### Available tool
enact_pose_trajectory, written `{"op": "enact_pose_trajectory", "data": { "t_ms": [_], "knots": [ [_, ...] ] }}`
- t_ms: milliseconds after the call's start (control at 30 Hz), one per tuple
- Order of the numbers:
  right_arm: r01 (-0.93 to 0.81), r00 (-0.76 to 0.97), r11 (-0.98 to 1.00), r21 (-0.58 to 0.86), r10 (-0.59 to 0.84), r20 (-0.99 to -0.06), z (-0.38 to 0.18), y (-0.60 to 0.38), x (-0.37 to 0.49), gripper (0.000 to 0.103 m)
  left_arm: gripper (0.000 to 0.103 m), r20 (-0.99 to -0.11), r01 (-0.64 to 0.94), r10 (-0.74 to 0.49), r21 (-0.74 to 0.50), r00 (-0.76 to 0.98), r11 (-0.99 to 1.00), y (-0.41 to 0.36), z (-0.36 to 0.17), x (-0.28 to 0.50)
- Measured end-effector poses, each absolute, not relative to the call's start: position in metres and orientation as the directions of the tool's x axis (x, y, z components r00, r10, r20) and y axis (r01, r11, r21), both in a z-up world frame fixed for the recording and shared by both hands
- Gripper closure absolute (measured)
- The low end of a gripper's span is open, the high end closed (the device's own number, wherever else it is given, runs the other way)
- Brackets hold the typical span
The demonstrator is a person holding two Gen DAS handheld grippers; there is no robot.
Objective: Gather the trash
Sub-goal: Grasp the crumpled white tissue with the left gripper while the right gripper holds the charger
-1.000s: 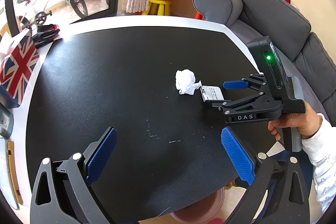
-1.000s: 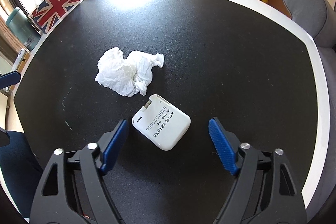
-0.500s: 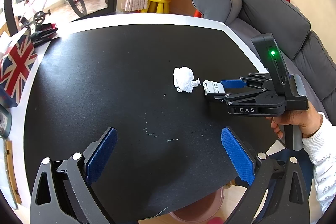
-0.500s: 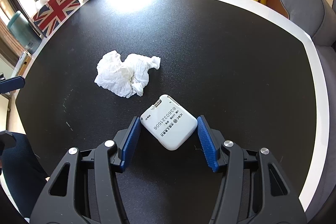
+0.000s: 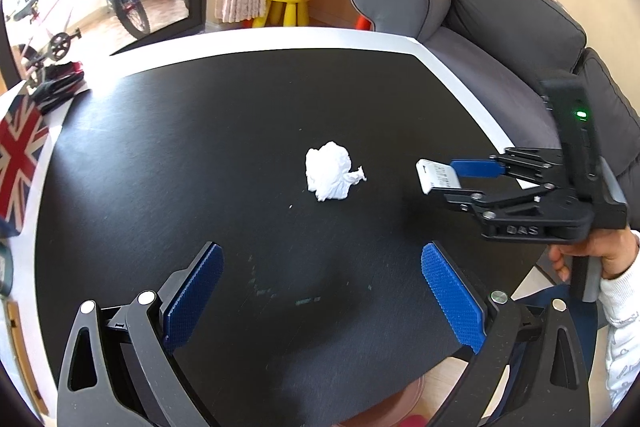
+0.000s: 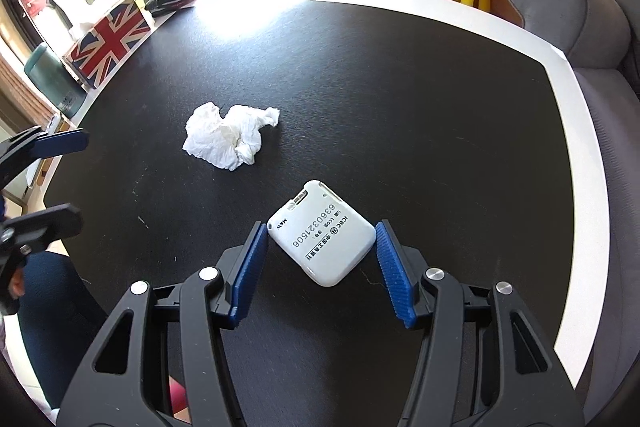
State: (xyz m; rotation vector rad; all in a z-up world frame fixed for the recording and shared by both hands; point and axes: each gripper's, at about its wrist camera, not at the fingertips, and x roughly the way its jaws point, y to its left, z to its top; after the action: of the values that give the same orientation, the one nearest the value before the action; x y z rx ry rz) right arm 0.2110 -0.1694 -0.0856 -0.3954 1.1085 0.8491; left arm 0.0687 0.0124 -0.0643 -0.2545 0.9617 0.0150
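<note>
Right gripper (image 6: 320, 263) clamps white card device (image 6: 322, 233) above the black table (image 6: 400, 107).
Pads touch both its corners, device tilted. Left gripper (image 5: 320, 295) hangs wide open, holding nothing. Crumpled tissue (image 5: 330, 175) lies mid-table, apart from both.

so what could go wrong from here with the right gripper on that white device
1. The right gripper pinches the white device by two opposite corners only, and it looks lifted off the black table in the left wrist view, so it could twist out and drop.
2. The crumpled tissue lies uncollected; the open left gripper is not near it.
3. The printed device may not be trash.
</note>
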Motion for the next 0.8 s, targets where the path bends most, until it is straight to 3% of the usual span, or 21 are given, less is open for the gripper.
{"op": "enact_pose_trajectory", "data": {
  "t_ms": [633, 767, 800],
  "knots": [
    [-0.743, 0.206, 0.659, 0.118, 0.392, -0.896, -0.082, -0.198, 0.222, 0.048, 0.009, -0.841, -0.089, -0.099, -0.171, 0.532, 0.981, 0.009, -0.093, 0.137],
    [-0.738, 0.212, 0.664, 0.117, 0.394, -0.895, -0.082, -0.201, 0.224, 0.048, 0.039, -0.847, -0.090, -0.103, -0.175, 0.522, 0.980, 0.009, -0.103, 0.143],
    [-0.737, 0.213, 0.665, 0.117, 0.394, -0.894, -0.082, -0.201, 0.225, 0.048, 0.054, -0.847, -0.091, -0.106, -0.178, 0.520, 0.980, 0.009, -0.104, 0.143]
  ]
}}
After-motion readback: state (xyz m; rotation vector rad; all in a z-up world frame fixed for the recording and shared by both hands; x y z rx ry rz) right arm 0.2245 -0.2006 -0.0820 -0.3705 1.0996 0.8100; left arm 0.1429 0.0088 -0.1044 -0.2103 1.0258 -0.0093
